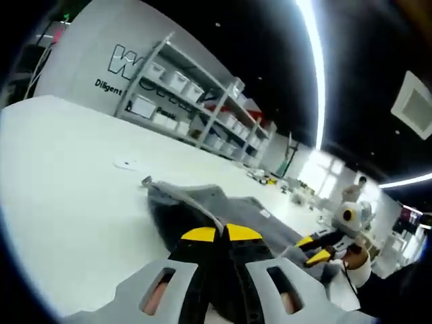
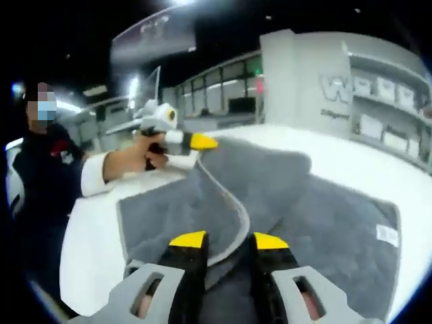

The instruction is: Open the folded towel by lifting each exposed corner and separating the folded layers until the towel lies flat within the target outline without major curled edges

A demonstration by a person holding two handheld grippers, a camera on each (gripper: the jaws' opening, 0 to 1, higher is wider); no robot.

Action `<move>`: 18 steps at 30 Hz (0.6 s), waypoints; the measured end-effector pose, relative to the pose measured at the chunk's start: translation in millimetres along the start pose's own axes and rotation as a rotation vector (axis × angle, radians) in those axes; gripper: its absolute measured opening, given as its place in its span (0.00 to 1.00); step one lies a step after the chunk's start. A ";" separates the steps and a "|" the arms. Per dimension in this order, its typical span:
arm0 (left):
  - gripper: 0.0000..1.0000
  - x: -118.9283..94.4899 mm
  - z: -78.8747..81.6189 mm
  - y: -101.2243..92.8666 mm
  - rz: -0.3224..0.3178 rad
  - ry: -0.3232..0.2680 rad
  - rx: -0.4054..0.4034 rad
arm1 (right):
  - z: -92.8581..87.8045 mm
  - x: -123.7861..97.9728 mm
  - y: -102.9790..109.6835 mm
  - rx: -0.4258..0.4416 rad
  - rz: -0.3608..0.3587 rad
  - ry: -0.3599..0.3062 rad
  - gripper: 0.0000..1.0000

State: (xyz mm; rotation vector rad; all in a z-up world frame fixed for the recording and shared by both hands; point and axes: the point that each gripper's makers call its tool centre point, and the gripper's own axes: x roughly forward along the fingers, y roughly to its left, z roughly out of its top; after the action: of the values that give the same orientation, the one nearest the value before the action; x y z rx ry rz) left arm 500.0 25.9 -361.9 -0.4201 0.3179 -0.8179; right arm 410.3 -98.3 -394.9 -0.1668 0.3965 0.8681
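Towel [image 2: 283, 196], grey, lies on the white table [image 1: 61, 182], partly opened, with one hemmed layer lifted into a curved fold. Left gripper [image 1: 221, 234] has its yellow-tipped jaws pressed together on the raised towel edge. Right gripper [image 2: 228, 239] shows jaws spread with towel edge running between them; whether it grips, can't tell. Risks: the two grippers pull unevenly and the layer twists or drags the whole towel across the table instead of unfolding. The left pinch looks shallow, near the hem, so it could slip and flop back curled. No target outline visible, so alignment is unverifiable.
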 end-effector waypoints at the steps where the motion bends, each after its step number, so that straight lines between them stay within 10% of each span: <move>1: 0.03 0.2 -0.4 -1.0 0.000 -0.001 0.000 | 0.1 0.7 2.2 -0.022 -0.010 0.005 0.16; 18: 0.03 1.6 23.7 46.1 0.057 -0.019 0.000 | 37.8 6.4 29.2 -0.392 -0.130 -0.093 0.00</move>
State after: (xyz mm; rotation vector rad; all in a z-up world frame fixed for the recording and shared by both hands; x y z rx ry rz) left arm 540.4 58.5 -363.4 -0.4166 0.3103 -0.7582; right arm 401.7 -63.7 -362.4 -0.5064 0.1227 0.8148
